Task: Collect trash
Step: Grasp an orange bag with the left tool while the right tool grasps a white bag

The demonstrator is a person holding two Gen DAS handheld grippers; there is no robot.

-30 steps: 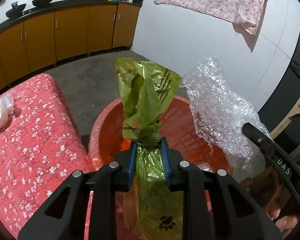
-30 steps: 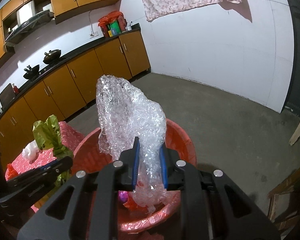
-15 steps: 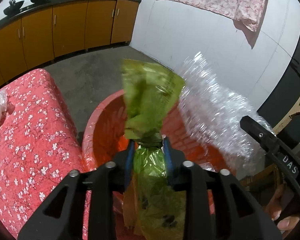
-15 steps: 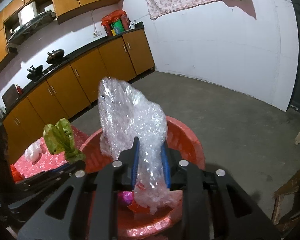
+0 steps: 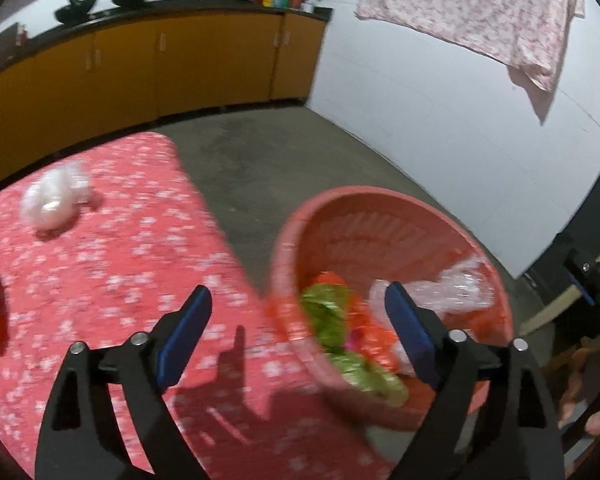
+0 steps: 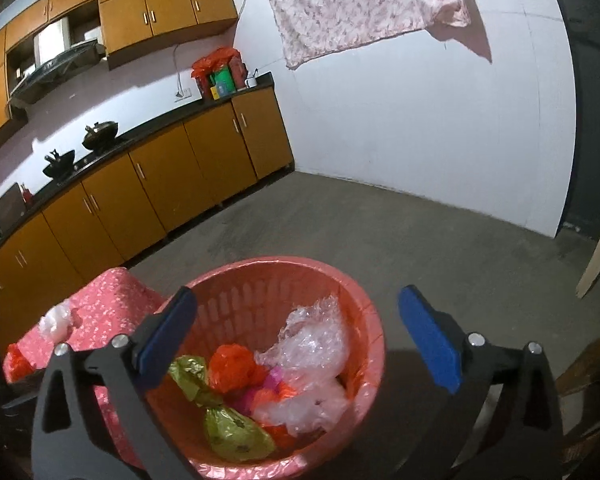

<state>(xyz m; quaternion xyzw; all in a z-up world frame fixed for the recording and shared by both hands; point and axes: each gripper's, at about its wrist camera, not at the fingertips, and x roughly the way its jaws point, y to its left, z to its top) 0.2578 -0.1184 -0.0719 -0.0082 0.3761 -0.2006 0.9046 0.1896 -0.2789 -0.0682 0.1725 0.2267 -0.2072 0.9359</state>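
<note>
Trash, the green bag [image 6: 236,432] and bubble wrap [image 6: 312,344], lies inside the pink basket [image 6: 364,312]. Both left gripper [image 5: 298,336] and right gripper [image 6: 296,336] hold their fingers wide apart, empty. White bag [image 5: 54,202] near the bench's far edge could be overlooked.

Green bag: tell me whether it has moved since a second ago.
Yes. The green bag has dropped from the left gripper, now open, down into the red basket.

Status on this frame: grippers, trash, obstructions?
Left gripper open, empty; right gripper open, empty. Green bag and bubble wrap in red basket. White wad on floral table. Nothing blocking.
</note>
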